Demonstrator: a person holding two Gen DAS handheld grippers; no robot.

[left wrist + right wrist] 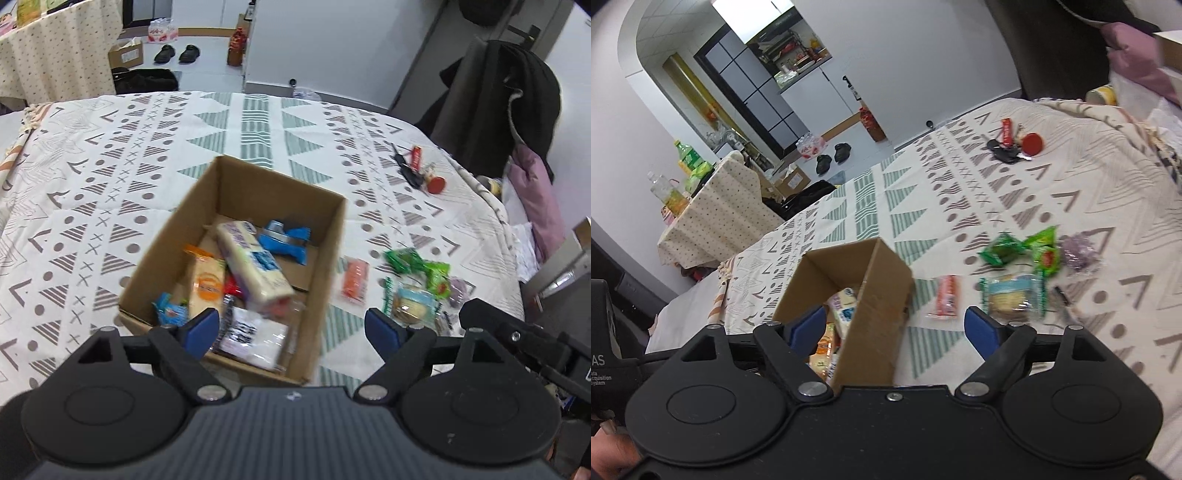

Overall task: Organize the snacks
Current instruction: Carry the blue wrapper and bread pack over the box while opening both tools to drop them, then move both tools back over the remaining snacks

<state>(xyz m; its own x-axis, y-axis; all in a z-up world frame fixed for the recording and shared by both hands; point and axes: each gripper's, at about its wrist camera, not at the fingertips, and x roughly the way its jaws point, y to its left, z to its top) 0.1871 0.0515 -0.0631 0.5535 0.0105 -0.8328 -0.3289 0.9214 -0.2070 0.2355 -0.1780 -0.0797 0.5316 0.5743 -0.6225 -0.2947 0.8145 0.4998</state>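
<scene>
Near the middle of the table, toward its near edge, sits the open cardboard box (236, 266), already holding several snacks: a long pale cracker pack (253, 264) lying across the others, a blue wrapper (284, 240) in its far corner, an orange-labelled packet (208, 284) and a white packet (255, 338) against the near wall. They lie heaped rather than stacked, which suggests each was simply let fall from above. Just beside the box's right wall lies a pink sausage stick (947, 295), and a little farther right a cluster waits on the patterned cloth (110, 184): a clear-wrapped biscuit pack (1012, 299), green packets (1021, 249) and a purplish one (1078, 253). These look like the sorting left to do. The left gripper (291, 328) hangs over the box's near wall with jaws spread wide and nothing between them. The right gripper (895, 325), also parted and empty, straddles the box's right wall, angled toward the loose pile. Keys and a red tag (1032, 142) lie well apart near the far right corner.
</scene>
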